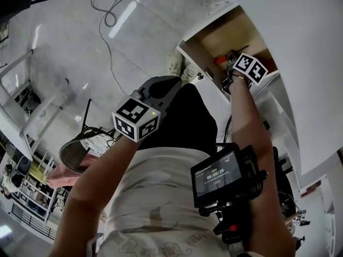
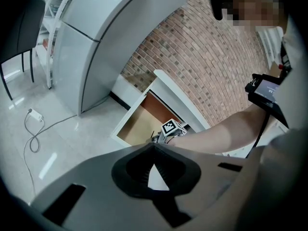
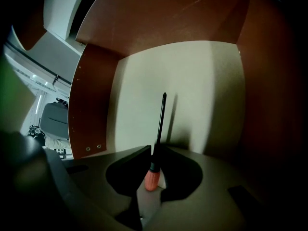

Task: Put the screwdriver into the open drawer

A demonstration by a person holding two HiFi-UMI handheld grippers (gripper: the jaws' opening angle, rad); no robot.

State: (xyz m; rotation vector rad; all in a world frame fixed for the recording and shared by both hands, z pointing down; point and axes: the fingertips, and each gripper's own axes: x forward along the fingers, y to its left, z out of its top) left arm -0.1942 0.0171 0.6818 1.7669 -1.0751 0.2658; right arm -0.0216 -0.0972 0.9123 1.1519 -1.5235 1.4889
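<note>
glossy floor [image 2: 57, 143], brick wall [image 2: 207, 57] noted; one screwdriver [image 3: 159, 129] pinched by right gripper [image 3: 155, 152] in one open drawer [image 3: 202, 81]; left gripper [image 2: 154, 148] pressed together, empty.

Orange-handled, black-shafted screwdriver [image 3: 152, 177]; cream-floored, red-brown-walled drawer [image 3: 192, 90]; mottled brown brick wall [image 2: 216, 57]; pale grey floor [image 2: 48, 153].
</note>
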